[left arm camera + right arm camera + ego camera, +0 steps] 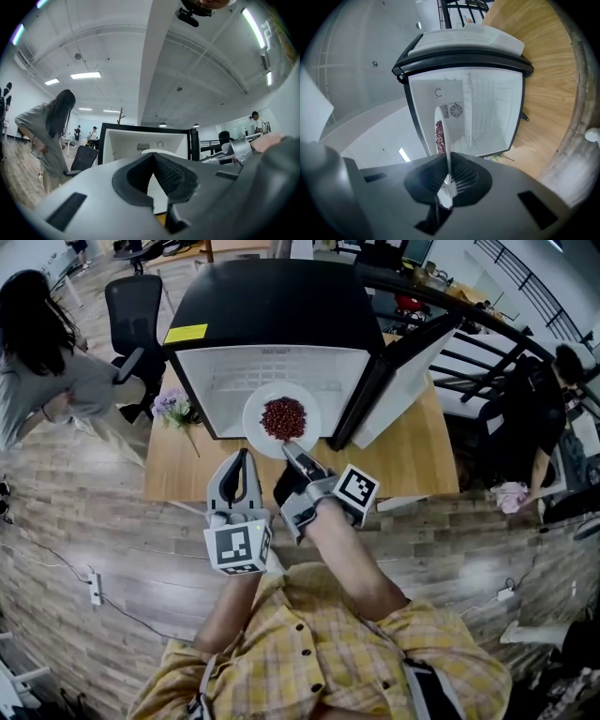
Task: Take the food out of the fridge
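Observation:
A small black fridge [272, 296] stands open on a wooden table [178, 474], its door [394, 381] swung to the right. At the fridge's mouth is a white plate [259, 432] of dark red food [283, 417]. My right gripper [292, 454] is shut on the plate's near rim. In the right gripper view the plate [443, 126] runs edge-on out of the jaws [447, 178], with the red food [438, 136] on its left side and the white fridge interior [487, 117] behind. My left gripper [244, 465] is shut and empty, just left of the plate; it faces the fridge [126, 136].
A small bunch of purple flowers [173, 407] lies on the table left of the fridge. A black office chair [134, 306] and a person [47, 362] are at the far left. Another person [544, 399] stands by a black railing [487, 343] at the right.

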The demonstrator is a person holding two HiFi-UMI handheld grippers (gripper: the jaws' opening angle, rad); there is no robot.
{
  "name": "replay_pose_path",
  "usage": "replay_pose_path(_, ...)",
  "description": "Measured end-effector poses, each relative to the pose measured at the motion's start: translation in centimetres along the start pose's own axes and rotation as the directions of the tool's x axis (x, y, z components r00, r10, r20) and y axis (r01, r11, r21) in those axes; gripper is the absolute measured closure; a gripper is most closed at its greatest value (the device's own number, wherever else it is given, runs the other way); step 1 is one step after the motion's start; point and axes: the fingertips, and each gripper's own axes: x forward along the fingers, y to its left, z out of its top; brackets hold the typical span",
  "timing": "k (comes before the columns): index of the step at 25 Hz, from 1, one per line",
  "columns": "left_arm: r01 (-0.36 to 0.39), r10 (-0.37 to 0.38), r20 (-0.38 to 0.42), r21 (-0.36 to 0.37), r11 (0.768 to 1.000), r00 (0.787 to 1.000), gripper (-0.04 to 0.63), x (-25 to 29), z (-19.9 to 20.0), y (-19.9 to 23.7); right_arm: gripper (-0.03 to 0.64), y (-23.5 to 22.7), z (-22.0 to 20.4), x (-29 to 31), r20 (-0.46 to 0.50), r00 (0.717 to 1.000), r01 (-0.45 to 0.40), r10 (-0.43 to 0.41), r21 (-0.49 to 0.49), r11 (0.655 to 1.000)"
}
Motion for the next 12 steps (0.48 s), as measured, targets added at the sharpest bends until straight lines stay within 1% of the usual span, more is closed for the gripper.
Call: replay_pose_path(12, -0.016, 0.016, -0.001, 0.008, 1.0, 1.0, 0.588, -1.2, -0.1, -0.7, 0.597, 0.1, -0.9, -1.9, -0.011, 1.0, -0.004, 0.003, -0.019, 1.0)
